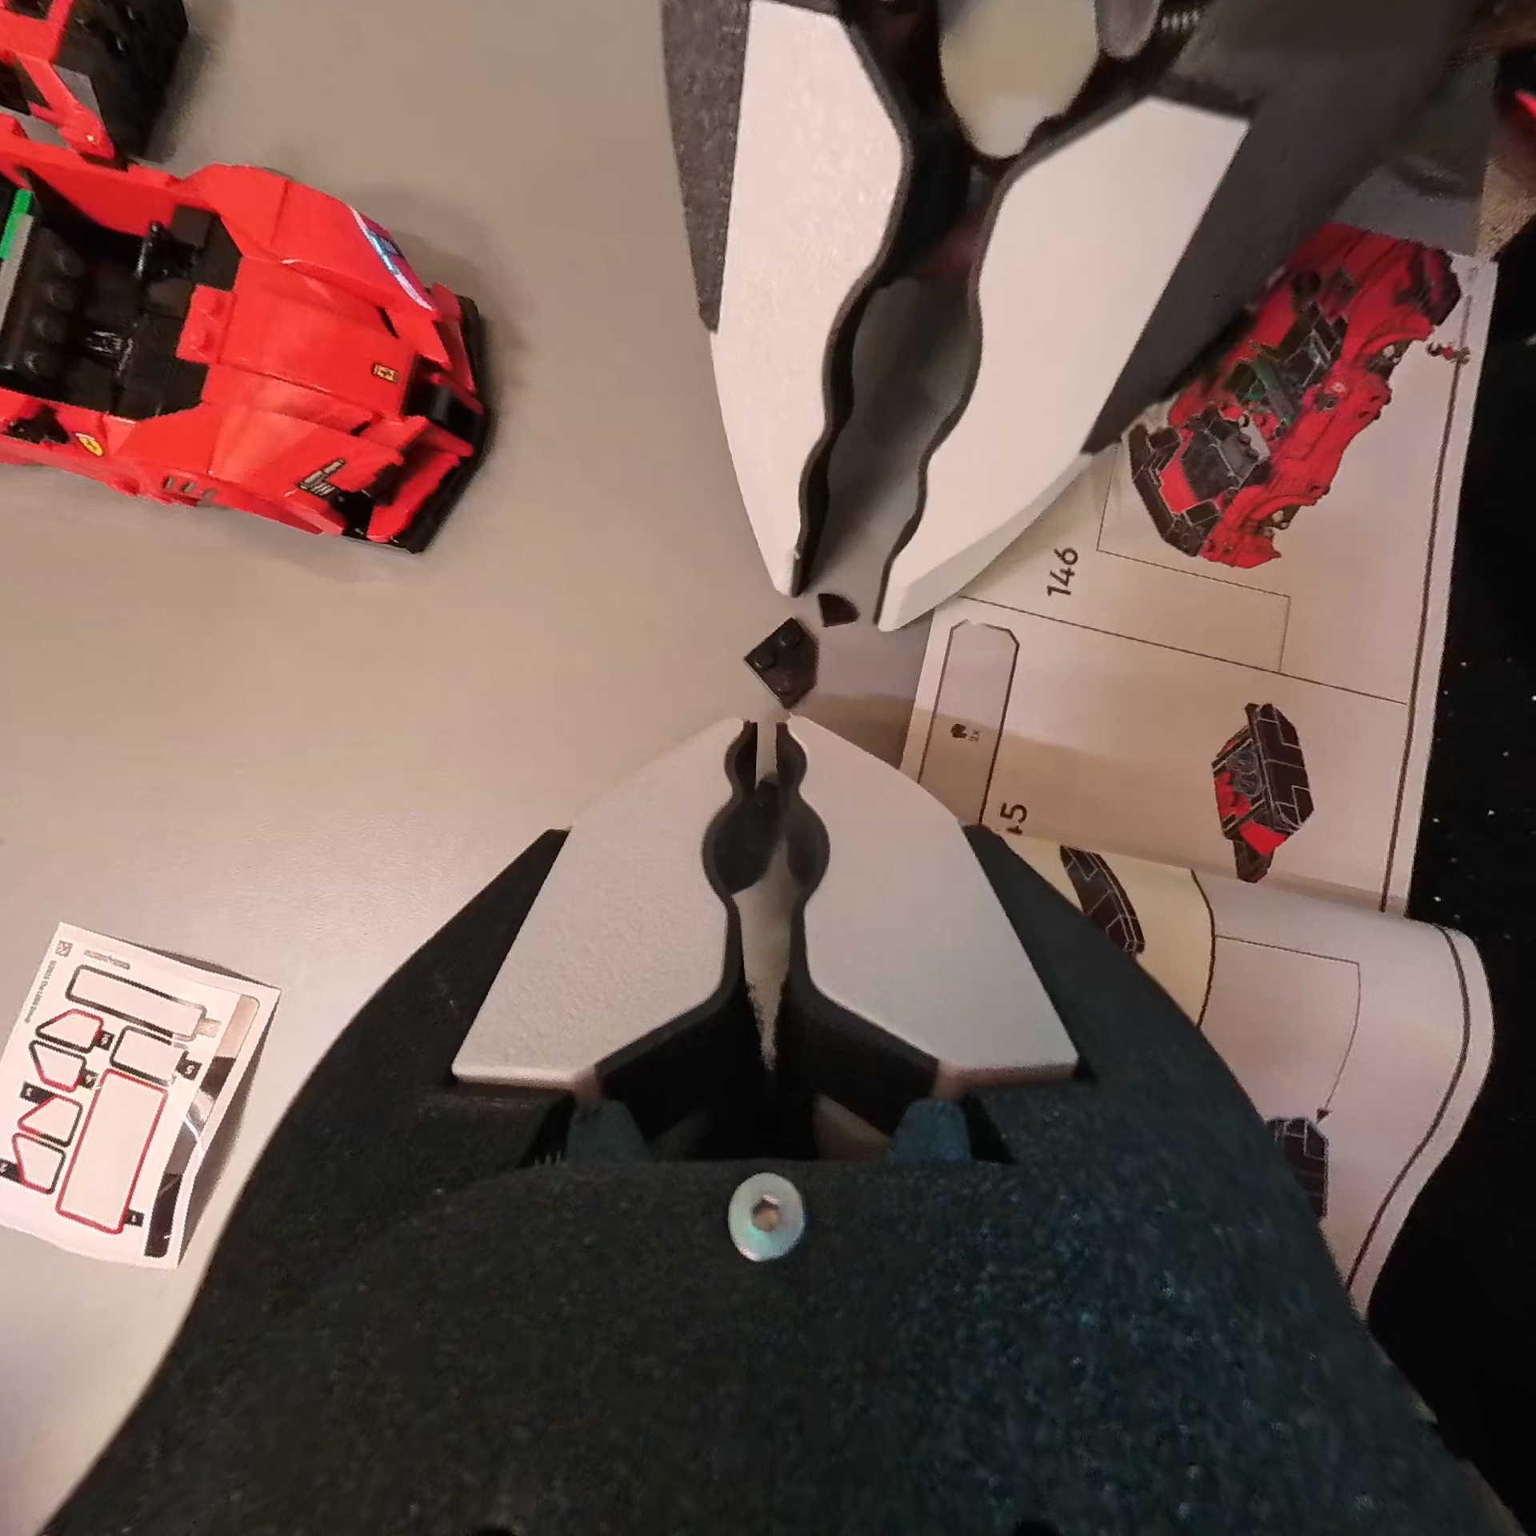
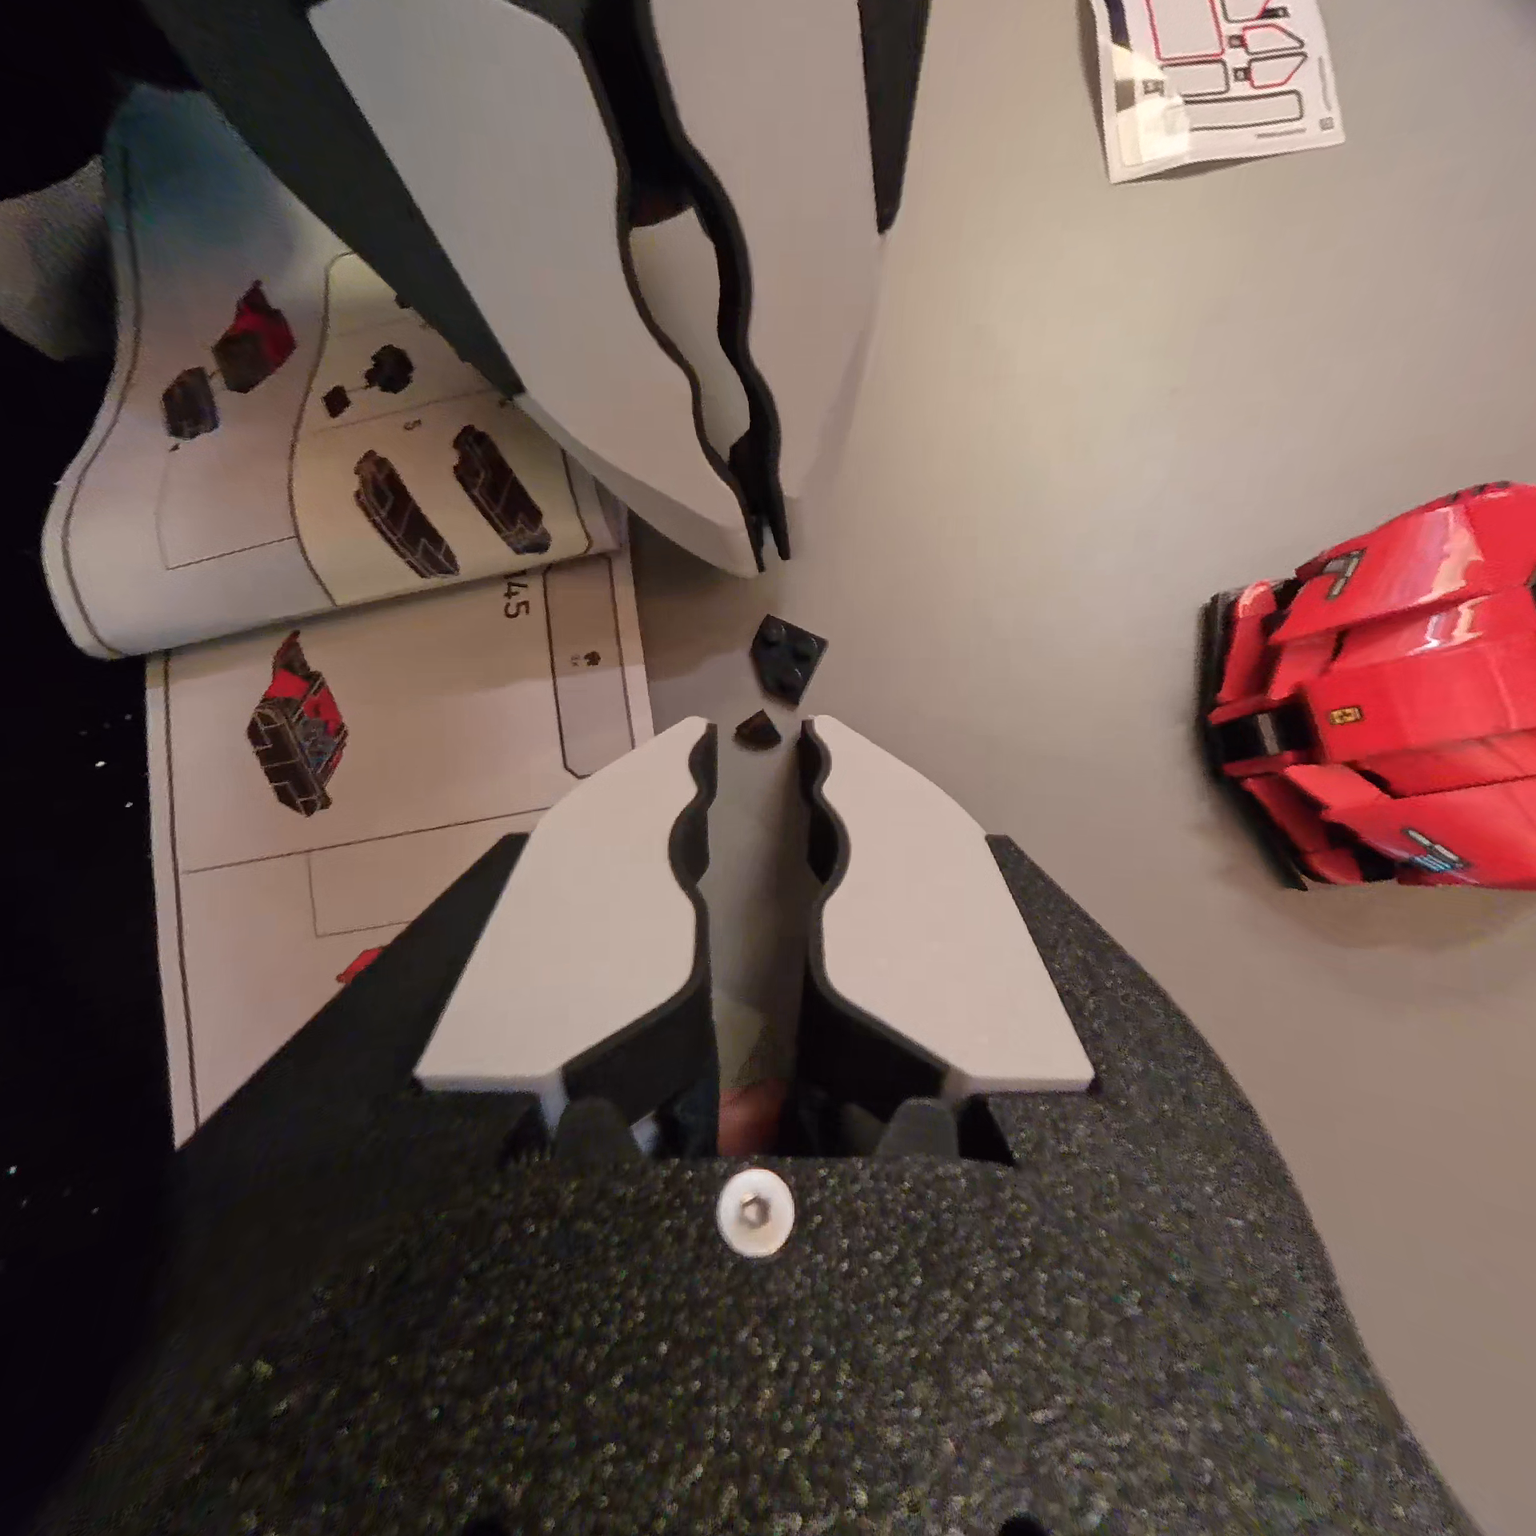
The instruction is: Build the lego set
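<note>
Between the nearly closed left gripper (image 1: 766, 725) and parted right gripper (image 2: 756, 730) lie 2 black pieces (image 1: 781, 662).

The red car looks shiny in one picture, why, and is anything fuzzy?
Right wrist view: room light glints off the red car and the booklet's far corner is blurry. Left wrist view: the right tongs blur near the top edge.

- Grey table (image 1: 582, 249) carries everything.
- Red lego car (image 1: 249, 366) at ten o'clock.
- Sticker sheet (image 1: 125, 1097) at eight.
- Open instruction booklet (image 1: 1164, 748) at three.
- Two small black pieces, studded plate (image 1: 780, 665) and quarter-round tile (image 1: 837, 609), at centre.
</note>
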